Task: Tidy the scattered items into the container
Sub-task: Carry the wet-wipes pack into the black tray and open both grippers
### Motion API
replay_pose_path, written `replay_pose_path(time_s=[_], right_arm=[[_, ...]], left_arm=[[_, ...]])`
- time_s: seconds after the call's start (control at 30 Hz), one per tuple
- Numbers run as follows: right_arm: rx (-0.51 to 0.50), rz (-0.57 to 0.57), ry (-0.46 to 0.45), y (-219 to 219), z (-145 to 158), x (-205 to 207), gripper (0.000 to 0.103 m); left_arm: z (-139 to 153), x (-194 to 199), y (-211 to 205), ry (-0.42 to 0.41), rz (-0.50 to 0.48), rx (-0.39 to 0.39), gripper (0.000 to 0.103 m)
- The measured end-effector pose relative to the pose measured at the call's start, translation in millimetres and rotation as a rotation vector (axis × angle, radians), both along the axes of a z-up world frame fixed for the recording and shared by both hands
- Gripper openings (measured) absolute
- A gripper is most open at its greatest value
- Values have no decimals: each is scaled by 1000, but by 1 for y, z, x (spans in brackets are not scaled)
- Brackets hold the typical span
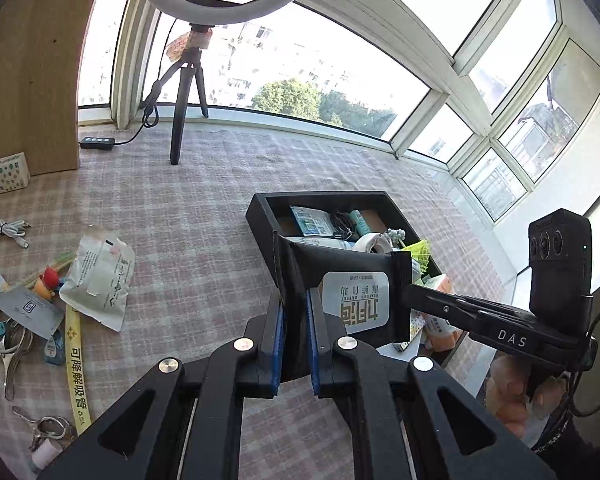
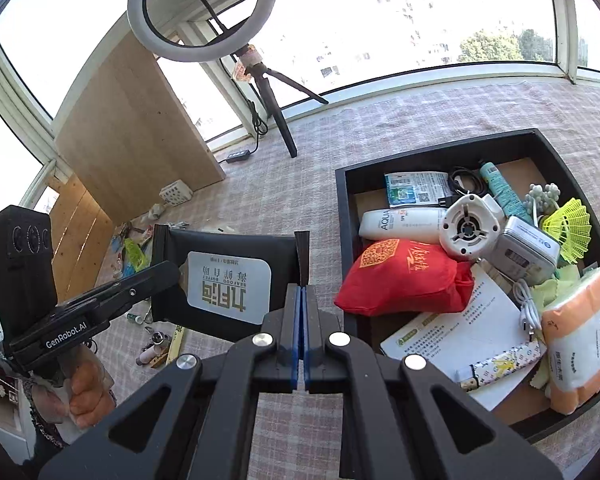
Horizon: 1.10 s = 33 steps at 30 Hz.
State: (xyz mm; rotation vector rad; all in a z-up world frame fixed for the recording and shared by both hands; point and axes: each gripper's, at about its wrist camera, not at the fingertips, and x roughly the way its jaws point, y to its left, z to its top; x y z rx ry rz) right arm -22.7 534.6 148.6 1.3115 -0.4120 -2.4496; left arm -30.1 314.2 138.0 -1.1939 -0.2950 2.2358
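A black wet-wipe pack with a silver label [image 1: 352, 296] [image 2: 228, 280] hangs in the air between both grippers, left of the black tray [image 2: 342, 216] [image 1: 260, 216]. My left gripper [image 1: 296, 304] is shut on the pack's left edge. My right gripper [image 2: 301, 292] is shut on its right edge; it also shows in the left wrist view [image 1: 404, 292]. The tray holds a red pouch [image 2: 400, 284], a white lotion bottle [image 2: 400, 224], a tissue pack [image 2: 580, 332], papers and several other items.
Scattered items lie on the checked cloth at left: a torn white packet [image 1: 100, 276], a yellow straw wrapper [image 1: 76, 364], a white cable [image 1: 8, 228], metal clips [image 1: 12, 344]. A ring light on a tripod [image 1: 184, 92] and a wooden board [image 1: 28, 64] stand at the back.
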Motion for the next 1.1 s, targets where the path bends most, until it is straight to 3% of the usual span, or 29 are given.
replay_pose_path(time_s=[0.37, 0.43, 0.5, 0.57, 0.6, 0.63, 0.87, 1.1], right_arm=[[63, -211, 14, 135, 16, 6, 1], [85, -242, 22, 151, 19, 6, 1], [106, -281, 34, 164, 22, 7, 5], [117, -316, 43, 176, 26, 9, 14], [121, -332, 52, 180, 28, 10, 29], [127, -341, 63, 182, 30, 10, 36], [123, -300, 79, 170, 29, 4, 36], [102, -207, 87, 129, 27, -13, 36]], left_arm=[[8, -5, 142, 16, -153, -12, 9], [8, -6, 159, 16, -164, -30, 15], [6, -8, 170, 6, -159, -67, 44], [6, -7, 172, 26, -144, -90, 48], [5, -8, 170, 24, -138, -94, 47], [4, -9, 167, 16, -131, -91, 47], [4, -14, 140, 8, -63, -102, 47], [6, -15, 90, 9, 38, -122, 47]])
